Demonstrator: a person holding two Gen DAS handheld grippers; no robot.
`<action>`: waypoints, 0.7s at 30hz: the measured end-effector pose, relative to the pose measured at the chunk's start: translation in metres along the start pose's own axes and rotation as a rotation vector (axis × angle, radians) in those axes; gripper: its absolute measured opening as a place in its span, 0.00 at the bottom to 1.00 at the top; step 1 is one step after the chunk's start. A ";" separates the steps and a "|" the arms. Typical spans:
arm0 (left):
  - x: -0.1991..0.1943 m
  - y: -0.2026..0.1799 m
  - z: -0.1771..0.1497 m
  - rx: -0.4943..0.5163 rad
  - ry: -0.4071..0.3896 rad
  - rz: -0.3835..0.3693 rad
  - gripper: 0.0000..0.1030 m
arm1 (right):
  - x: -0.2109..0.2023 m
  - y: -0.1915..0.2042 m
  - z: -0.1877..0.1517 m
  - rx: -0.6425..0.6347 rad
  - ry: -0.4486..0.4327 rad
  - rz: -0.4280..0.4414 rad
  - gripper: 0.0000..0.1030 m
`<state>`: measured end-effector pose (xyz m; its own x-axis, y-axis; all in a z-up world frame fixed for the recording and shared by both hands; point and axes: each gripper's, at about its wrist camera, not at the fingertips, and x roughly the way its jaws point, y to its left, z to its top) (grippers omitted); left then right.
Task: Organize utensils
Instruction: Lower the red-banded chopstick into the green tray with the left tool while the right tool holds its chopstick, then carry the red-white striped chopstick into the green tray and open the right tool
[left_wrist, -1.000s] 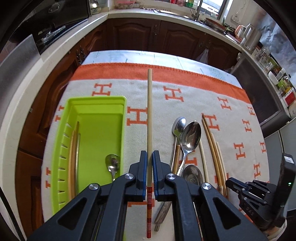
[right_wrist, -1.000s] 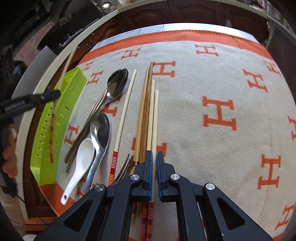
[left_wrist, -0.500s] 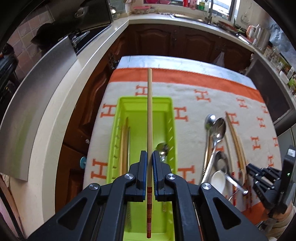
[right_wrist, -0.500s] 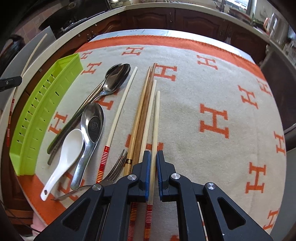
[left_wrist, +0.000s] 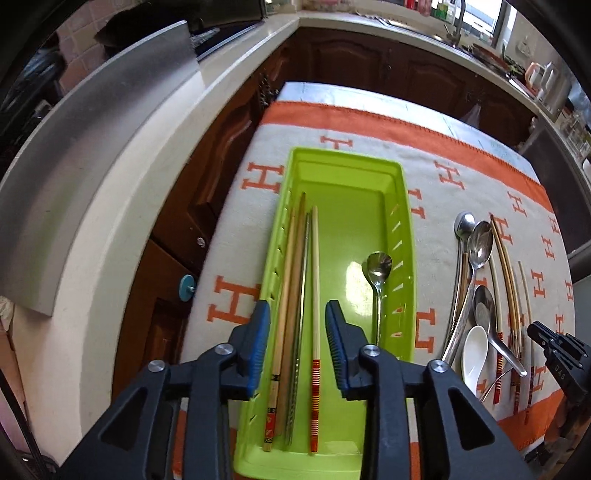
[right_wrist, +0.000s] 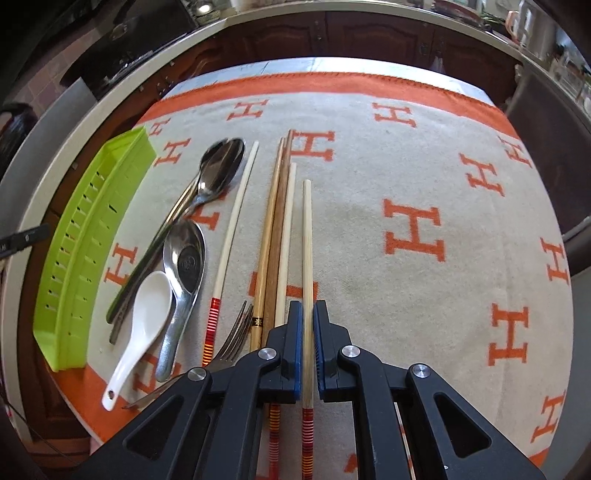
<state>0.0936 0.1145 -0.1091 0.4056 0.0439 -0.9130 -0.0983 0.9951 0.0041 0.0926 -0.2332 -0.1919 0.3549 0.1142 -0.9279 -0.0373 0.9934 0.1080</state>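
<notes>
My left gripper (left_wrist: 297, 334) is open over the near end of the green tray (left_wrist: 400, 229). A pale chopstick with a red-striped end (left_wrist: 315, 295) lies in the tray below the jaws, beside other chopsticks (left_wrist: 291, 280) along the left wall and a metal spoon (left_wrist: 377, 273). My right gripper (right_wrist: 307, 332) has its jaws narrowly around a pale red-striped chopstick (right_wrist: 307, 240) that lies on the cloth; contact is unclear. Beside it lie more chopsticks (right_wrist: 275, 229), metal spoons (right_wrist: 218, 173), a white spoon (right_wrist: 142, 321) and a fork (right_wrist: 231, 339).
An orange and beige H-patterned cloth (right_wrist: 424, 184) covers the table. The green tray shows at the left in the right wrist view (right_wrist: 85, 243). A pale counter (left_wrist: 155, 147) and dark cabinets (left_wrist: 369, 62) surround the table. The right gripper shows at the right edge (left_wrist: 557, 362).
My left gripper opened and let go of the red-striped chopstick, which now lies in the tray. My right gripper came down around a chopstick on the cloth.
</notes>
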 end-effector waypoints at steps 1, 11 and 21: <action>-0.005 0.001 -0.001 -0.002 -0.014 0.005 0.40 | -0.007 -0.001 0.001 0.008 -0.011 0.002 0.05; -0.048 0.009 -0.024 -0.007 -0.118 0.043 0.57 | -0.094 0.031 0.016 0.013 -0.125 0.100 0.05; -0.068 0.026 -0.038 -0.041 -0.199 0.059 0.90 | -0.134 0.137 0.043 -0.071 -0.103 0.194 0.05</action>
<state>0.0293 0.1342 -0.0626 0.5693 0.1223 -0.8130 -0.1623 0.9861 0.0347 0.0804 -0.1124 -0.0376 0.4283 0.3055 -0.8504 -0.1779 0.9512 0.2521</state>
